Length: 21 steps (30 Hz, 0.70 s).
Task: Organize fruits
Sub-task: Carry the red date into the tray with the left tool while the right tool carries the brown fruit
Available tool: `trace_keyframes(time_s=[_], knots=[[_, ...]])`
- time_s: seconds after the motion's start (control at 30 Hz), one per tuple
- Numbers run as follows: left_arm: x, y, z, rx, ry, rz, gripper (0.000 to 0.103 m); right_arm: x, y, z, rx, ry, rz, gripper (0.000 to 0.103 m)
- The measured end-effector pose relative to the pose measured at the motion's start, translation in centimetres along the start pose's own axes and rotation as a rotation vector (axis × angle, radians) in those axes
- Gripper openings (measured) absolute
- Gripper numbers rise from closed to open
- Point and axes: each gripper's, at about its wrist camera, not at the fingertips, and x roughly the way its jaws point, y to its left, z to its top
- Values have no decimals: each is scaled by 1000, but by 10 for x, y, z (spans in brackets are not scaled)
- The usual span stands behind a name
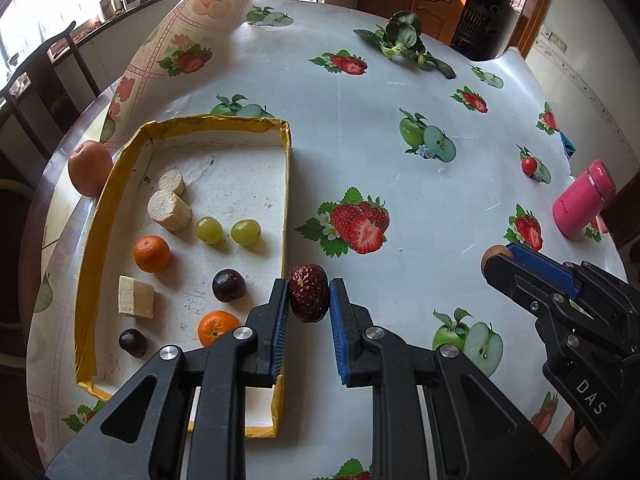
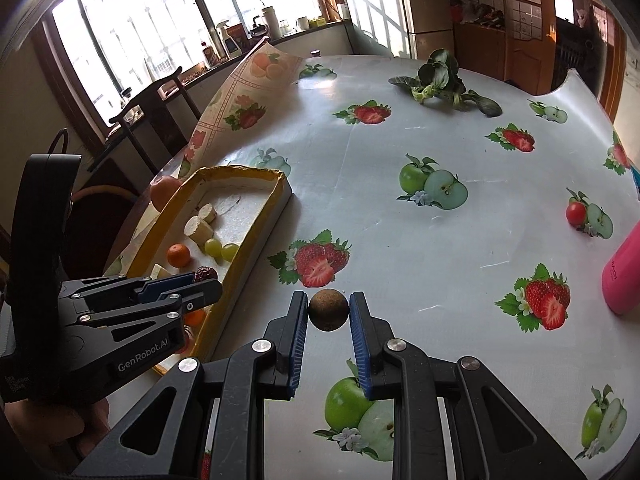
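Observation:
My left gripper [image 1: 309,294] is shut on a wrinkled dark red date [image 1: 309,293], held in the air just above the right rim of the yellow-edged white tray [image 1: 286,184]. In the tray lie two mandarins [image 1: 151,253], two green grapes [image 1: 209,230], dark round fruits [image 1: 228,285] and pale cut pieces [image 1: 170,206]. My right gripper [image 2: 329,310] is shut on a small brown round fruit [image 2: 328,309], above the tablecloth to the right of the tray. That gripper shows at the right of the left wrist view [image 1: 498,258]. The left gripper [image 2: 200,280] shows beside the tray [image 2: 256,224] in the right wrist view.
A large reddish fruit [image 1: 90,168] rests outside the tray's left wall. Leafy greens [image 1: 404,38] lie at the far side of the fruit-print tablecloth [image 1: 400,184]. A cherry tomato [image 1: 529,165] and a pink bottle [image 1: 582,204] are at the right. Chairs stand beyond the table's left edge.

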Motion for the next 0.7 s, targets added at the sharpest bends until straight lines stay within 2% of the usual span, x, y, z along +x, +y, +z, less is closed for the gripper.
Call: trace_keyframes(time_s=[0.7], knots=[[-3, 68, -8, -86, 3, 39, 18, 25, 61, 28, -86, 2, 55, 22]])
